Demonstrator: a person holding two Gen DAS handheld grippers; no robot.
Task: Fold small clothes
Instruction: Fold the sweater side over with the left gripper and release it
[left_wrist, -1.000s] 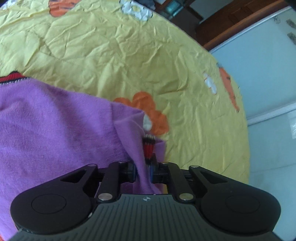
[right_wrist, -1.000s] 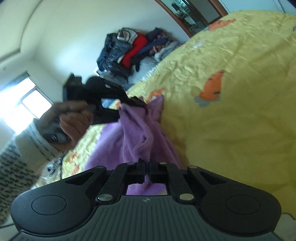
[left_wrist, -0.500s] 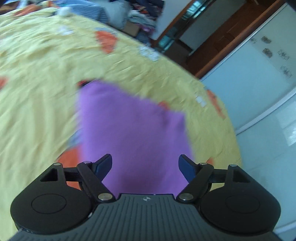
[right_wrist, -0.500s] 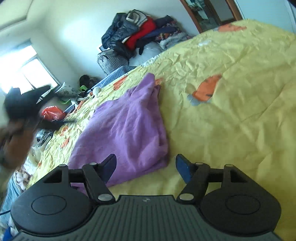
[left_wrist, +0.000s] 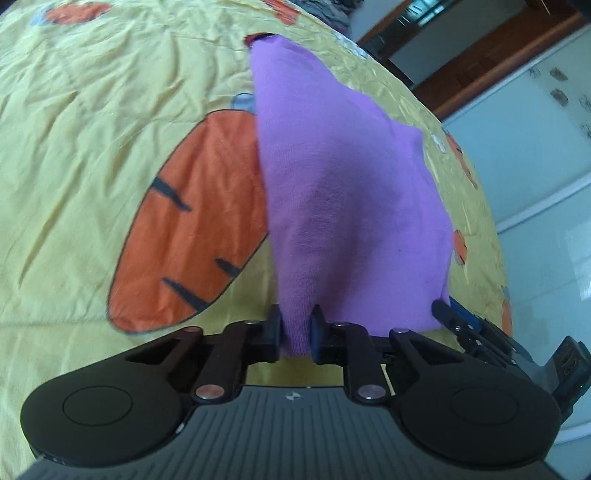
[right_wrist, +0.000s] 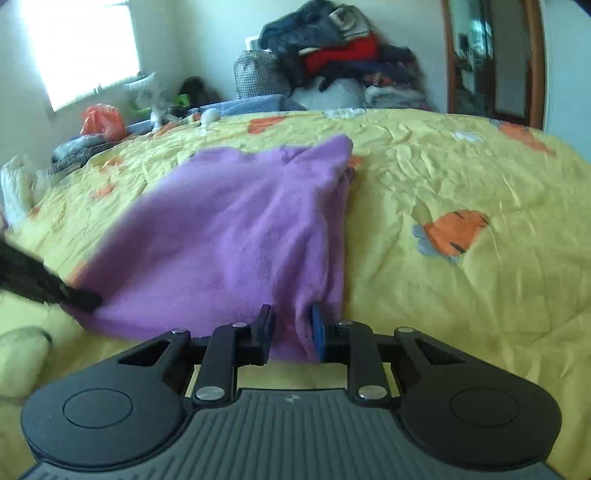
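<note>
A small purple garment (left_wrist: 343, 192) lies folded lengthwise on the yellow bedspread (left_wrist: 92, 110). My left gripper (left_wrist: 296, 328) is shut on its near left corner. My right gripper (right_wrist: 290, 332) is shut on its near right corner; the garment (right_wrist: 236, 229) stretches away from it. The right gripper also shows at the right edge of the left wrist view (left_wrist: 480, 332), and the left gripper shows as a dark blur at the left of the right wrist view (right_wrist: 48, 288). A red and black trim shows at the garment's far end (left_wrist: 258, 37).
The bedspread has orange carrot prints (left_wrist: 184, 229) (right_wrist: 456, 232). A pile of clothes (right_wrist: 332, 62) and bags sits beyond the bed's far side by a window (right_wrist: 81, 48). A wooden door frame (right_wrist: 495, 62) and a pale wardrobe (left_wrist: 535, 122) flank the bed.
Both grippers let go of the garment's far part, opened, pulled back to the near edge and have shut on its two near corners.
</note>
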